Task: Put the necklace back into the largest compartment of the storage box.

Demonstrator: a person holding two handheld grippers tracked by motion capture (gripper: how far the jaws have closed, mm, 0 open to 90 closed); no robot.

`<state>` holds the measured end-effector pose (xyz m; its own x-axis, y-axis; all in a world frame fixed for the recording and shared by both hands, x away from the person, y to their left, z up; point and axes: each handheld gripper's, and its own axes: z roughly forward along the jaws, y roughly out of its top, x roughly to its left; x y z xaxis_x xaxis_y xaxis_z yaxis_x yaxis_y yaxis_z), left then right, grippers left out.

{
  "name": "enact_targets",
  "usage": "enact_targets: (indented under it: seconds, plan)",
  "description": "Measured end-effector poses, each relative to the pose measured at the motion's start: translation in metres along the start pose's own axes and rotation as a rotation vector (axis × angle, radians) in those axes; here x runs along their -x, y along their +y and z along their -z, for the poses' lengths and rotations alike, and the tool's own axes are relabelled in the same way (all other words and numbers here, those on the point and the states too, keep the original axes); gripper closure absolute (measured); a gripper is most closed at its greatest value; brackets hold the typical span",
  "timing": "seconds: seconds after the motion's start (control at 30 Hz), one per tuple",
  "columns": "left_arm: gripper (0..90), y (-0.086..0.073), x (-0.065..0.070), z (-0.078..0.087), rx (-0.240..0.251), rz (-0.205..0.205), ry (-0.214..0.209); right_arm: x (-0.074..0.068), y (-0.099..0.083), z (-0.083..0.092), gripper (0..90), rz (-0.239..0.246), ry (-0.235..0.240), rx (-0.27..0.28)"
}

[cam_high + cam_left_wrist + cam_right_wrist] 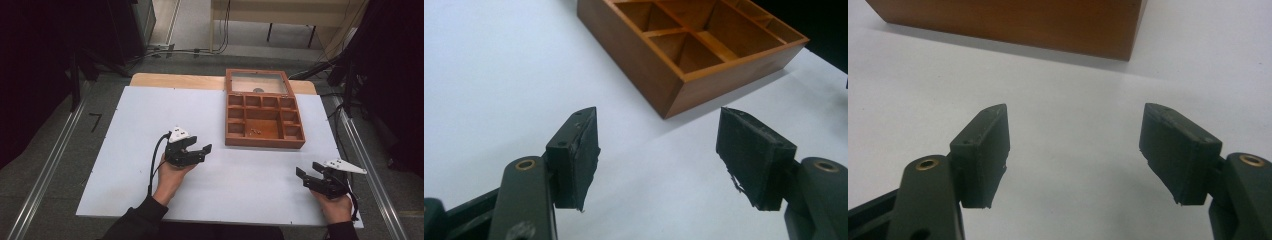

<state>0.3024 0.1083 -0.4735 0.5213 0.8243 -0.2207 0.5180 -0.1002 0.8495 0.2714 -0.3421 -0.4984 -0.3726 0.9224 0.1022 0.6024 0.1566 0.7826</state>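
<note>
The wooden box (264,114) sat on the white bench (125,150), toward the far right of its surface, with its glass lid (257,82) swung back and standing open at the rear. Both grippers rested short of it, on the near side.

The left gripper (200,152) lay left of and nearer than the box, its fingers pointed toward the box's near left corner. The right gripper (305,177) lay near the bench's front right edge, its fingers pointed left and slightly forward, below the box's near right corner. Judged from the high view, the left gripper was the closer of the 2 to the box, so a reach from that side would be the shorter.

Both sets of fingers stood wide apart and held nothing.

The high view showed the box's compartments: a row of 4 small cells at the back, side cells, and 1 large central cell holding a few small items (256,131), too small to identify. The left gripper view showed the near corner of the box (674,85) and its inner dividers, just beyond the left fingers (579,155). The right gripper view showed the plain outer wall of the box (1013,22), beyond the right fingers (1180,150), with bare bench between.
</note>
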Motion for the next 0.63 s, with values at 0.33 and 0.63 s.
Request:
enact_targets:
  seconds: [0.33,0.63]
  plan:
    - [34.0,-0.013,-0.016,0.024,0.019,0.044,0.032,0.000,0.000,0.001,26.8,-0.002,0.000,0.005]
    - [33.9,-0.026,-0.033,0.044,0.034,0.080,0.091,0.000,0.000,0.001,26.6,-0.002,0.000,0.005]
